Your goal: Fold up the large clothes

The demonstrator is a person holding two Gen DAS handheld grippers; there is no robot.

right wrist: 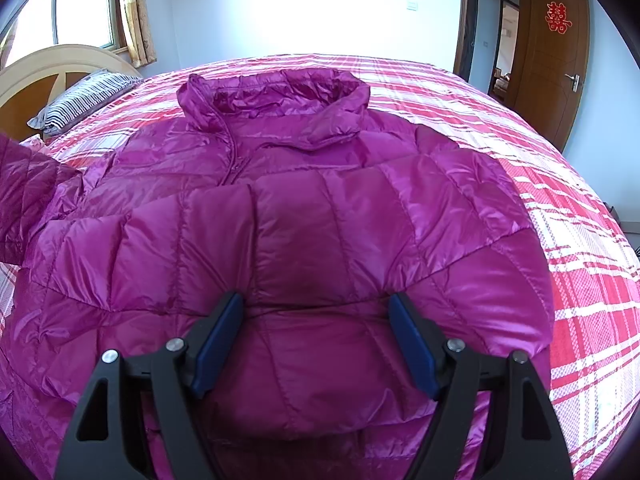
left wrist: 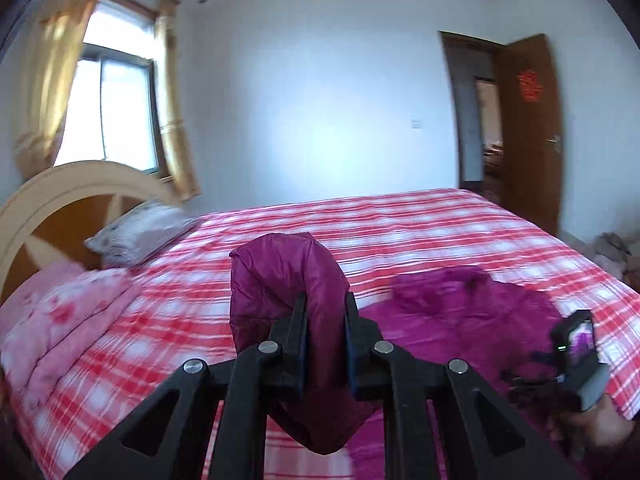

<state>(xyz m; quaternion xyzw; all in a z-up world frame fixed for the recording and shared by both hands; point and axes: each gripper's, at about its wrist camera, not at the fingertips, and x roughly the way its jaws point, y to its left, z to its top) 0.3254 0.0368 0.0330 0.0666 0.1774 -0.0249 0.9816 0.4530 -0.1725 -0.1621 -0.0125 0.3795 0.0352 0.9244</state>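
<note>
We pinch the sleeve (left wrist: 280, 280) in the narrowed left gripper (left wrist: 326, 344), lifted above the bed (left wrist: 400, 220) to fold inward, while the wide right gripper (right wrist: 316, 340) steadies the jacket (right wrist: 280, 208) spread on the bed.

A bedroom in a private home: a wide bed (right wrist: 580, 264) under a red-and-white plaid cover fills the room, with an arched wooden headboard (left wrist: 60, 200), a striped pillow (right wrist: 76, 104), gold curtains (left wrist: 52, 76) at a bright window (left wrist: 108, 104), and an open wooden door (right wrist: 552, 60) bearing a red paper ornament (right wrist: 557, 17).
</note>
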